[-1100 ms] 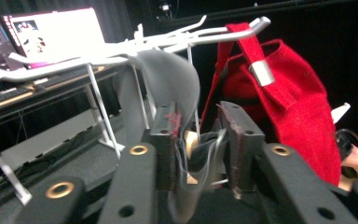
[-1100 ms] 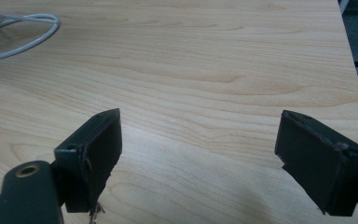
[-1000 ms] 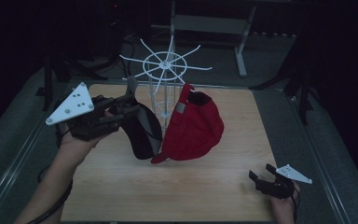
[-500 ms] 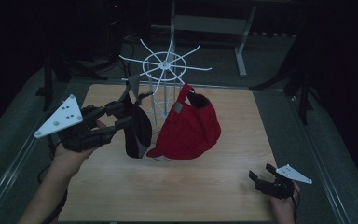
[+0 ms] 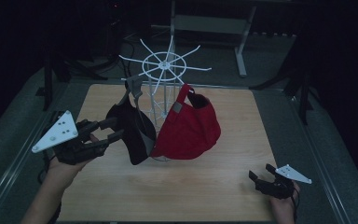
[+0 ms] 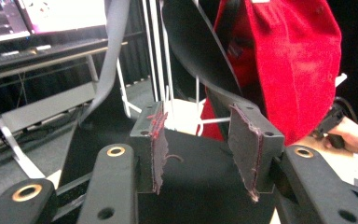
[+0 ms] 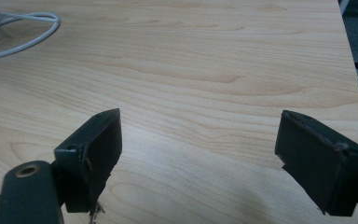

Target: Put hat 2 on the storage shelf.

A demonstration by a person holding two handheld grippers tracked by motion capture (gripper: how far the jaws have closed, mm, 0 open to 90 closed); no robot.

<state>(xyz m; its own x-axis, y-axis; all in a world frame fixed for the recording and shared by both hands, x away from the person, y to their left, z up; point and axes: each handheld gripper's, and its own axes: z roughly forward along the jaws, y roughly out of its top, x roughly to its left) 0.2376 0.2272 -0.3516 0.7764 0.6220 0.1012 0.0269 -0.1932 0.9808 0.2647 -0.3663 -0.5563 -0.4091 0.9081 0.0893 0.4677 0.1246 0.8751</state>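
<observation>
From the high view I see my left claw [image 5: 114, 129] near the worktop's [image 5: 205, 196] left edge, its jaws parted and pointing at the black cap [image 5: 133, 130], their tips just short of its crown. That cap hangs on the white wire rack [image 5: 165, 70], which stands near the middle of the worktop toward the far edge. The red cap [image 5: 191, 130] hangs just beside it on the right, the two touching low down. My right claw [image 5: 258, 177] sits low near the front right corner, well apart from the rack, jaws spread.

In the left gripper view, my left claw [image 6: 205, 144] is partly open with nothing between the pads; the black cap [image 6: 200, 56], brim showing, hangs just beyond them, with the red cap [image 6: 298, 60] behind it to the right.

In the right gripper view, my right claw [image 7: 200, 154] is wide open and holds nothing, over bare wood; the rack's base ring [image 7: 18, 35] lies toward the top left.
</observation>
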